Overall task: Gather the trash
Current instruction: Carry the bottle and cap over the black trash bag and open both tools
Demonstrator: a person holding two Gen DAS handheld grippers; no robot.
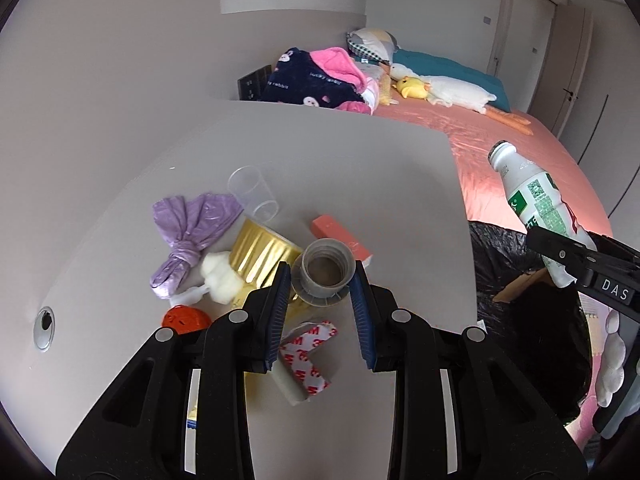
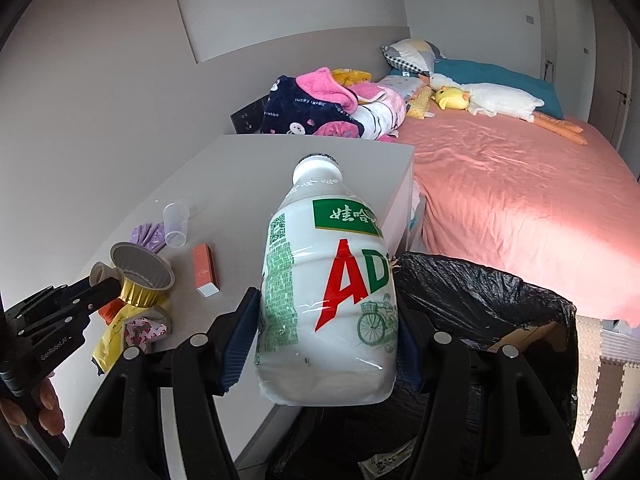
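A grey matte surface [image 1: 360,184] stands beside a bed [image 2: 520,200] with a wrinkled pink sheet. A bin lined with a crinkled black bag [image 2: 500,292] sits between them. On the surface lie a grey plastic spool [image 1: 325,270], a shiny gold foil cup [image 1: 262,254], a knotted lilac bag [image 1: 192,232] and a clear cup [image 1: 253,192]. The left tool [image 1: 320,292] is wide, its blue pads on both sides of the spool — contact is unclear. The right tool [image 2: 326,336] holds a white plastic bottle [image 2: 328,280], tilted, near the bin; its base is partly hidden.
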